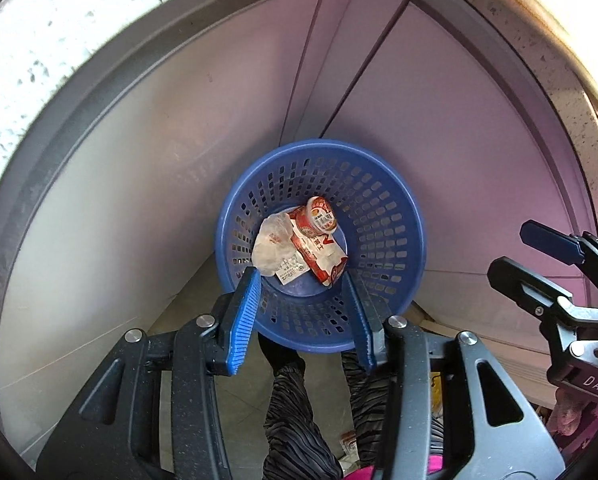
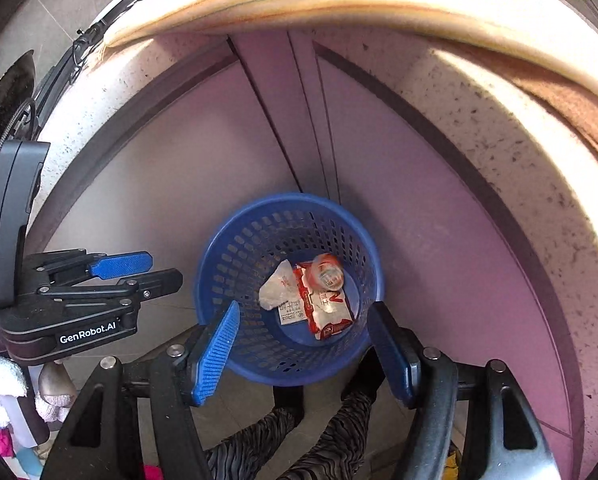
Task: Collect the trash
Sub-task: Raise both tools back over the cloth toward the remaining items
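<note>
Hovering over the blue basket (image 1: 383,216), both the left gripper (image 1: 305,300) and right gripper (image 2: 305,344) hold fingers apart, empty; trash dropped, fetching more comes next.

A home kitchen, by the look of it. Pale lilac cabinet doors (image 2: 203,168) meet in a corner beyond the jaws, under a speckled stone tabletop (image 2: 499,128) with a cream edge — the usual fitted-counter build. On the tiled floor (image 1: 187,320) below the jaws stands a blue basket (image 1: 379,216) holding a snack wrapper (image 1: 319,252), a small cup (image 1: 319,216) and a crumpled bag (image 1: 273,246). A dark pan (image 2: 9,92) sits on the tabletop, far left of the right jaws — cookware.
</note>
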A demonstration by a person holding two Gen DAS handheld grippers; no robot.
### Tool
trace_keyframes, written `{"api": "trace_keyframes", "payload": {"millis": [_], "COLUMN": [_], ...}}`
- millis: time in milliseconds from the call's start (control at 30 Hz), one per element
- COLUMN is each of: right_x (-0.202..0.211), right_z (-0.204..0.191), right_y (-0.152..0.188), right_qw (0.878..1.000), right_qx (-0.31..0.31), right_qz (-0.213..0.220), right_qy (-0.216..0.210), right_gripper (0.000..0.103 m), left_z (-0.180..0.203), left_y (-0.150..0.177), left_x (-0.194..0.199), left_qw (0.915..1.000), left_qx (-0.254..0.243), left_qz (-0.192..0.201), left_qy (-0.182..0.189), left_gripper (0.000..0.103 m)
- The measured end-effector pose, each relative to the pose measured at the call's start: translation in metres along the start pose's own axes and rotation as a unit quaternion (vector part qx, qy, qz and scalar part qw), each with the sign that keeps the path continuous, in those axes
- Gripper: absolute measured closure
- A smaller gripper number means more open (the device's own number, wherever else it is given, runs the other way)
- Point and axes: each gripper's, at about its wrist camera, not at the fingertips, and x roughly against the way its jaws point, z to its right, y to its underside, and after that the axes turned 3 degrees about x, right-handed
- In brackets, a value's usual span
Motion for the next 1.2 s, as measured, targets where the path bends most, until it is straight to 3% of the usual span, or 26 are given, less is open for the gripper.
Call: {"api": "trace_keyframes", "payload": {"millis": [300,533,633,700,967,1200], "right_x": [0.031,0.076,0.101,0.119,0.178,0.213], "right_z": [-0.002,0.002,0.007,0.011,0.056,0.112], "right_y": [-0.007,-0.013,-0.014,-0.018,-0.052,-0.098], "right_qw": [1.0,0.998,0.996,0.994,0.985,0.978], "right_qx": [0.004,0.0,-0.004,-0.003,-0.002,-0.008], "right_qz": [0.022,0.066,0.093,0.111,0.17,0.21], "right_qy": [-0.002,-0.004,-0.003,0.0,-0.001,0.006], "right_gripper": [0.034,0.026,0.023,0.022,0.017,0.016], "left_z": [-0.002,0.004,0.01,0.017,0.054,0.109], "left_y": [-0.008,-0.027,-0.039,-0.049,-0.104,-0.155], "left_x": [0.037,0.087,0.108,0.123,0.174,0.186], "left_qw": [0.9993,0.996,0.9936,0.9916,0.9825,0.9734], "left_qx": [-0.01,-0.023,-0.028,-0.029,-0.02,-0.022], "left_qz": [0.036,0.085,0.108,0.124,0.18,0.219], "left_qy": [0.006,0.015,0.019,0.023,0.044,0.064], "left_gripper": [0.06,0.06,0.05,0.048,0.048,0.041]}}
